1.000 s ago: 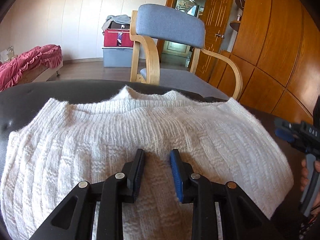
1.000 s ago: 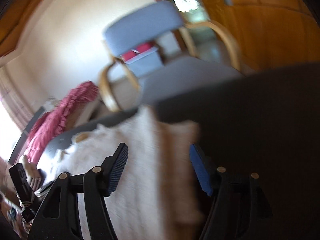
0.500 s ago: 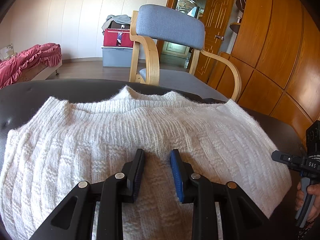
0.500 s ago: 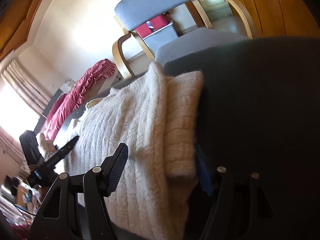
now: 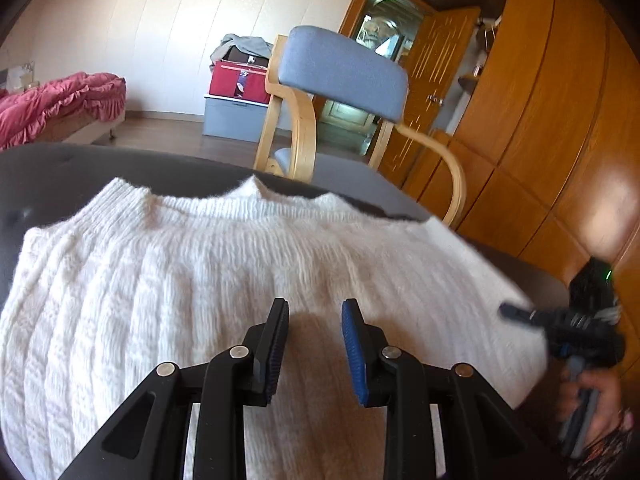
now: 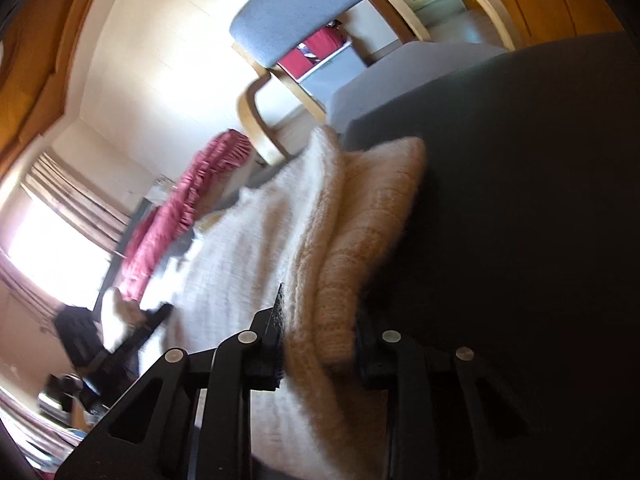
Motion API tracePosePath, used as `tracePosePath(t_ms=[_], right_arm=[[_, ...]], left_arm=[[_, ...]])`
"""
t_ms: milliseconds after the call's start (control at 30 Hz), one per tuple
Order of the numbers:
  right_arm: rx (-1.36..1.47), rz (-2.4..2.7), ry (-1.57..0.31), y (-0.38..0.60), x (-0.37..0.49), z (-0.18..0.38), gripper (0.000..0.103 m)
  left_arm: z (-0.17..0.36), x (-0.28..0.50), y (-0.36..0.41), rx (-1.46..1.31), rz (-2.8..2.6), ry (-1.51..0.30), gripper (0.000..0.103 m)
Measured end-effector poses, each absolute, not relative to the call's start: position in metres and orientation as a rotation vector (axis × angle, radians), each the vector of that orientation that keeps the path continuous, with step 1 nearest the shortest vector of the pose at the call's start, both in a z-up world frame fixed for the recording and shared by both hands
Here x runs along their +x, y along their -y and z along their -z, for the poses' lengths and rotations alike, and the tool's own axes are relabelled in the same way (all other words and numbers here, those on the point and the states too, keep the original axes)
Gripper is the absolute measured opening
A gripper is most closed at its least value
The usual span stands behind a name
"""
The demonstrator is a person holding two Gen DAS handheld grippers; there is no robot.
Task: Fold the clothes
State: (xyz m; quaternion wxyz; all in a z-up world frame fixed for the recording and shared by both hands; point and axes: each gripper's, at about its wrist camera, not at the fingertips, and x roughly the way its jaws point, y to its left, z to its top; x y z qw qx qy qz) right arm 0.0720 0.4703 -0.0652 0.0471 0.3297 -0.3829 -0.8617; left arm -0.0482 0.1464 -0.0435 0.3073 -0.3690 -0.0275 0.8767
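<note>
While spread flat on dark worktop (image 5: 60, 168), white knit sweater (image 5: 200, 280) running 9 to 3 o'clock. Right hand-held gripper (image 6: 318, 344) nearer, closing on folded edge at 3 o'clock. Left hand-held gripper (image 5: 314, 344) narrowly parted, empty, above sweater's middle.

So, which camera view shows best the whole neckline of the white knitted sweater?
The left wrist view: the white knitted sweater lies spread there, with its ribbed neckline seen across. The right wrist view shows only its folded side edge between the closing jaws of the right gripper.
</note>
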Motion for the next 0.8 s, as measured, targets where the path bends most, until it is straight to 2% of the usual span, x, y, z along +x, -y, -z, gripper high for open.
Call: tracePosePath(t_ms=[233, 400, 667, 800], right_arm=[[0.885, 2.479, 1.314, -0.466, 0.066, 0.037, 0.022], [0.820, 2.406, 1.328, -0.448, 0.051, 0.003, 0.021], [0.840, 2.404, 1.188, -0.396, 0.012, -0.055, 0.021], [0.867, 2.380, 1.155, -0.368, -0.007, -0.068, 0.021]], left_arm=[[0.049, -0.043, -0.167, -1.007, -2.378, -0.100, 0.028], [0.041, -0.049, -0.139, -0.998, -2.277, 0.047, 0.028], [0.044, -0.071, -0.035, -1.021, -2.403, 0.163, 0.028], [0.067, -0.089, 0.013, -1.078, -2.281, 0.518, 0.028]])
